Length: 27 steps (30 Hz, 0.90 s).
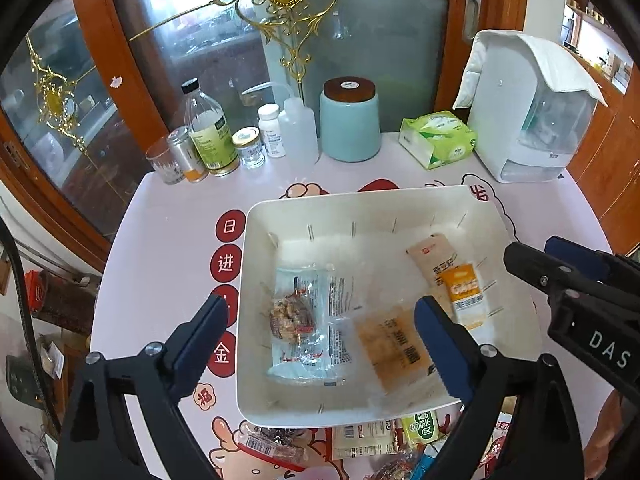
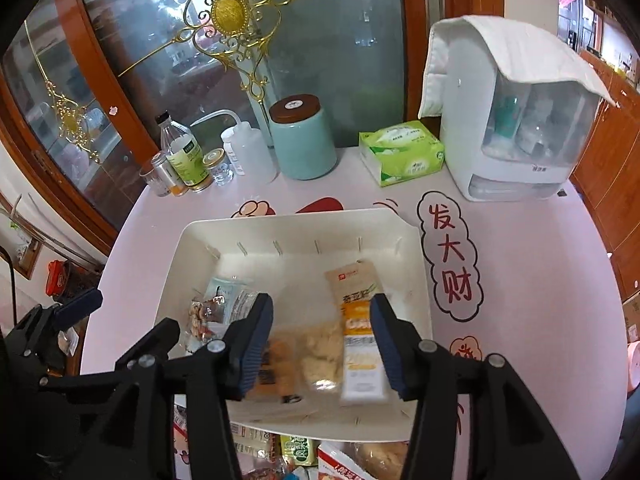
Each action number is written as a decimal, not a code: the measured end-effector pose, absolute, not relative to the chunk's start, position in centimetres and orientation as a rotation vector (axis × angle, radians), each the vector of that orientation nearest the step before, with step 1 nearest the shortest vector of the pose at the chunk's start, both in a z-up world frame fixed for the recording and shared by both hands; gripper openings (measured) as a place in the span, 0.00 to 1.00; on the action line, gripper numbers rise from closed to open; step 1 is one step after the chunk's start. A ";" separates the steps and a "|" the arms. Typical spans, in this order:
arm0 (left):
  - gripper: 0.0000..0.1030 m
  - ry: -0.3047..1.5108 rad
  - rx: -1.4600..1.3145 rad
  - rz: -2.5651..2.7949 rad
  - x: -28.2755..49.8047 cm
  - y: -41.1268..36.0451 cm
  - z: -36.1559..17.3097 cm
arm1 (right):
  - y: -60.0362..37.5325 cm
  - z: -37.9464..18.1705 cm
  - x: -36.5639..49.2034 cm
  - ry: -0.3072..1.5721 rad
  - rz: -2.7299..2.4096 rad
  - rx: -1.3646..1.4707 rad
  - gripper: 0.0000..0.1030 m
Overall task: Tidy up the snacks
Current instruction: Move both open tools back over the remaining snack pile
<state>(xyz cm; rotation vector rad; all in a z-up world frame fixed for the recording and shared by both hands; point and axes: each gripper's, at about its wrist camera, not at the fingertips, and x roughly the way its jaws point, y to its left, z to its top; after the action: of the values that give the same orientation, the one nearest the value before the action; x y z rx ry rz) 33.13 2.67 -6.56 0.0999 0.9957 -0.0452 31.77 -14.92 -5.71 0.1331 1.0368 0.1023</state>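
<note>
A white bin [image 1: 256, 240] [image 2: 420, 248] sits mid-table and holds several snack packets: a clear nut packet [image 1: 298, 316] [image 2: 208, 312], a tan flat packet [image 1: 394, 344] [image 2: 280, 364], a beige packet [image 1: 430, 258] [image 2: 354, 280] and an orange-and-white packet [image 1: 468, 296] [image 2: 362, 356]. My left gripper [image 1: 320, 340] is open and empty above the bin's near half. My right gripper [image 2: 322, 344] is open above the bin's right side, with the orange-and-white packet lying blurred between its fingers, not clamped; it also shows in the left wrist view [image 1: 532, 260].
More loose snack packets [image 1: 372, 444] [image 2: 304, 452] lie on the table in front of the bin. At the back stand bottles and jars [image 1: 208, 140], a teal canister [image 1: 350, 120], a green tissue pack [image 1: 438, 138] and a white appliance [image 1: 528, 108].
</note>
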 end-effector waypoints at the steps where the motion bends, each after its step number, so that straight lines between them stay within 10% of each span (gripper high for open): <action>1: 0.91 0.996 0.097 -0.044 33.1 2.8 -6.5 | -14.9 -5.8 31.8 1.039 0.103 0.134 0.50; 27: 0.91 0.937 0.111 -0.032 24.6 0.7 -2.6 | -16.9 -2.3 23.9 0.984 0.156 0.154 0.50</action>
<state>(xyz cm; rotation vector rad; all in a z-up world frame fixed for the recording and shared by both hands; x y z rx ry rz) 24.60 0.66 -2.58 0.1107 0.9366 -0.0316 23.85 -16.93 -2.26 0.1538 0.9839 0.1559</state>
